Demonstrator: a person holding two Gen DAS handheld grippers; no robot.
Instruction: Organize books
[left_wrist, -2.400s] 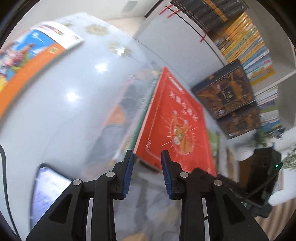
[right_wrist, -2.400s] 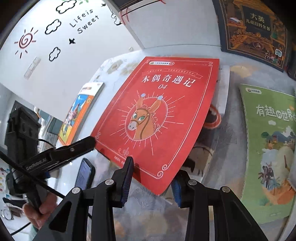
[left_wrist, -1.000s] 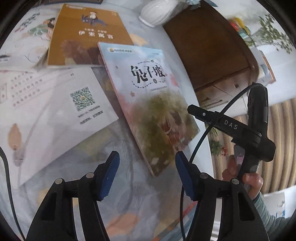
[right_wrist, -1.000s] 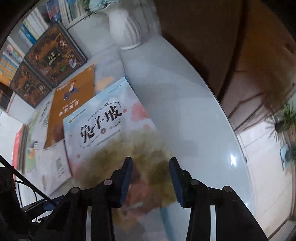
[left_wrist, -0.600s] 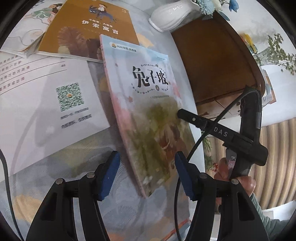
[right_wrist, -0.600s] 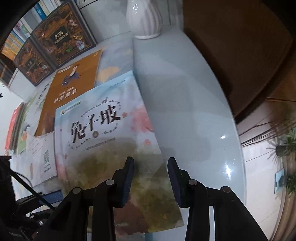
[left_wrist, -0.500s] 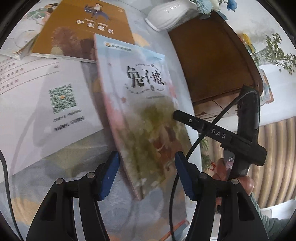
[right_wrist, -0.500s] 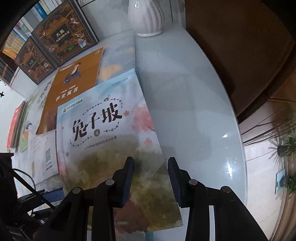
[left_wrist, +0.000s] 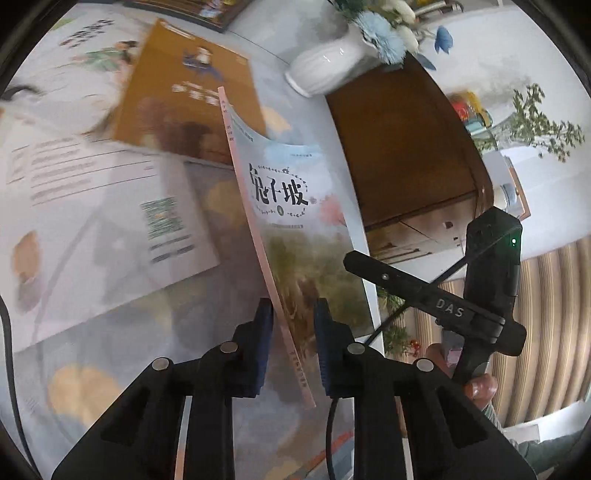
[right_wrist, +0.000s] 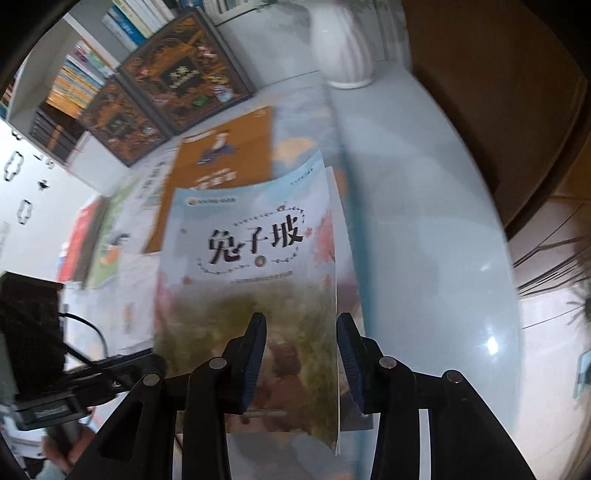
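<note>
A pale blue picture book (left_wrist: 291, 229) with a black title and a pink spine is tilted up off the table. My left gripper (left_wrist: 291, 336) has its two blue pads on either side of the book's spine edge with a gap to the right pad; the jaws stand partly closed. The same book fills the right wrist view (right_wrist: 251, 280). My right gripper (right_wrist: 301, 350) is open, and the book's lower right edge runs between its pads. The right gripper also shows in the left wrist view (left_wrist: 436, 302), resting on the book's cover.
An orange book (left_wrist: 192, 96) and a white sheet with a QR code (left_wrist: 110, 206) lie on the patterned table. A white vase (left_wrist: 325, 66) stands at the back beside a brown cabinet (left_wrist: 406, 155). Dark boxed books (right_wrist: 177, 85) lean against a bookshelf. The table's curved edge (right_wrist: 491, 295) is right.
The pale blue book lay flat half a second ago and is now lifted and tilted on its spine side. My left jaws have narrowed around its spine edge. Both views shifted closer.
</note>
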